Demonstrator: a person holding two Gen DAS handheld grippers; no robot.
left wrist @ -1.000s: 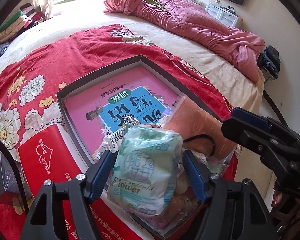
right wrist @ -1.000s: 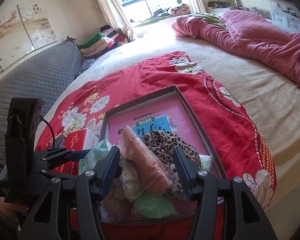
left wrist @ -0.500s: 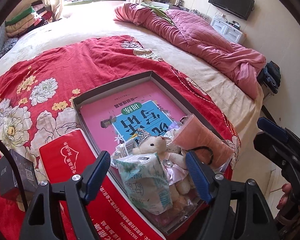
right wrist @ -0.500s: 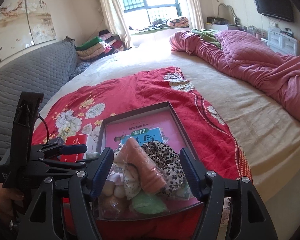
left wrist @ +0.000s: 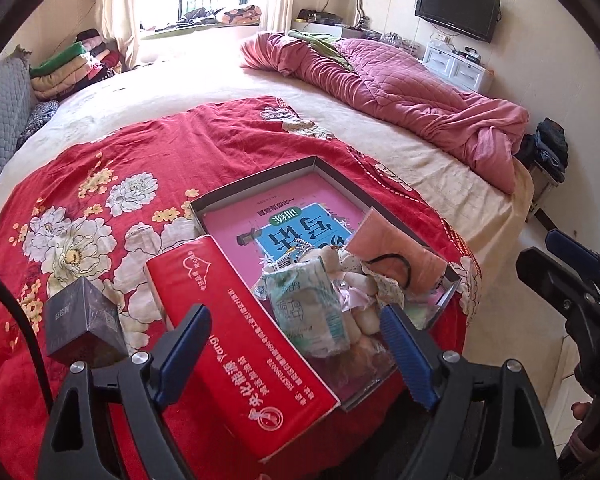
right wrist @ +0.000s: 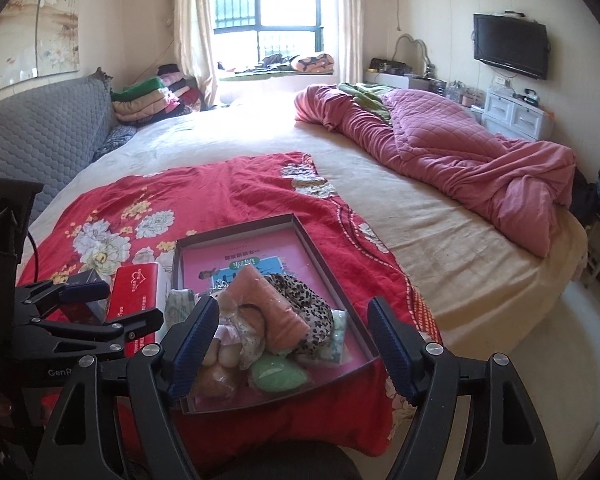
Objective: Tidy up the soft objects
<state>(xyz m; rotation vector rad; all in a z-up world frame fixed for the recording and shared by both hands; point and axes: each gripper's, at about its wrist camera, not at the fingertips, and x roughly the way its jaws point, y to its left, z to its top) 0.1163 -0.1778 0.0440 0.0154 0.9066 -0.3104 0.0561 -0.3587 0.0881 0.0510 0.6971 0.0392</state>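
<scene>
Both claws held level above the bed's near edge, spread wide, empty.

Left claw [left wrist: 296,356] and right claw [right wrist: 292,344] face the tray [right wrist: 320,240]; soft toys [right wrist: 260,320] heap at its six o'clock end, on the red floral blanket [right wrist: 220,192].

Bed [right wrist: 440,216]: red floral cloth [right wrist: 228,200] spread flat, pink quilt [right wrist: 460,152] bunched beside.

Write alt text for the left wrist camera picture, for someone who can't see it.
An open left gripper with blue fingers hangs over a shallow box of soft things: a pale green packet, a plush toy and a pink roll. The box lies on a red floral cloth on a bed, beside a red carton.
</scene>
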